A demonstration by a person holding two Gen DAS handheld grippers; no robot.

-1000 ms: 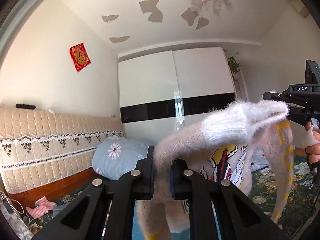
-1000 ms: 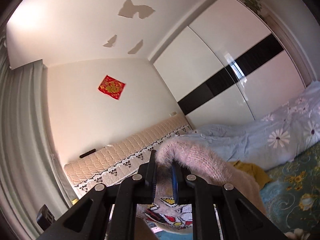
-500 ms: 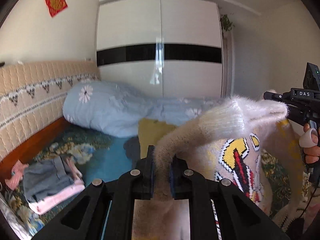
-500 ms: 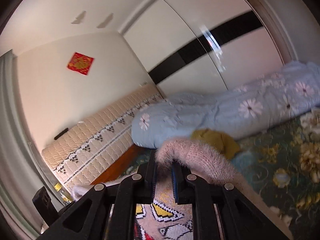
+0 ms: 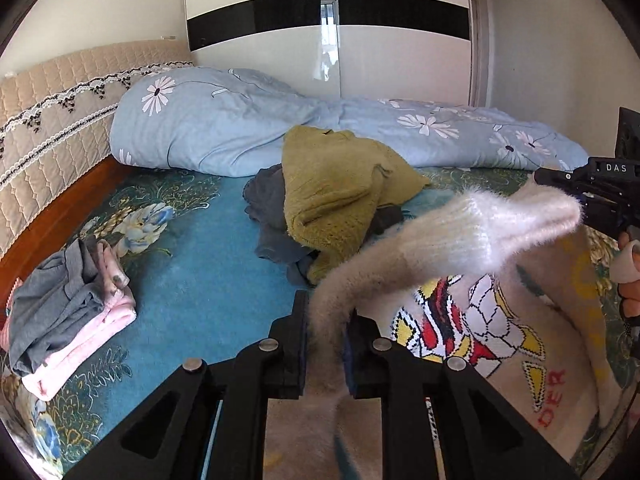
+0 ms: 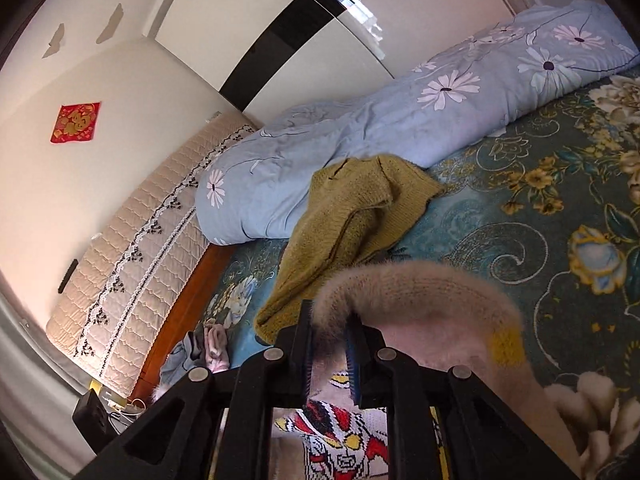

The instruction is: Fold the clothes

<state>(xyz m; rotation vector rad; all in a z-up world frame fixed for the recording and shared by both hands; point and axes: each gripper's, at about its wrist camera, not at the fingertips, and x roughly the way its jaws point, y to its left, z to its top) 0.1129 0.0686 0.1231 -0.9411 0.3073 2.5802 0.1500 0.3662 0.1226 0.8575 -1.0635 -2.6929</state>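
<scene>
Your left gripper [image 5: 325, 334] has its fingers [image 5: 298, 344] pinched tight on the fluffy pink sweater [image 5: 452, 240]. Your right gripper [image 6: 330, 344] pinches the same sweater [image 6: 420, 300] between its fingers [image 6: 304, 356] too. The sweater hangs between both grippers, above the bed [image 5: 192, 264], and its cartoon picture in red, yellow and white shows below the fingers. In the left wrist view the right gripper [image 5: 560, 184] sits far off to the right of your left fingers, with fuzzy cloth bunched at its tip. Ahead of the fingers lies a yellow-green knit top [image 5: 336, 196] on a dark gray garment [image 5: 268, 216]. Behind those is a blue flowered quilt [image 5: 224, 128]. To the left of the fingers lies a small stack of gray and pink clothes [image 5: 68, 320].
</scene>
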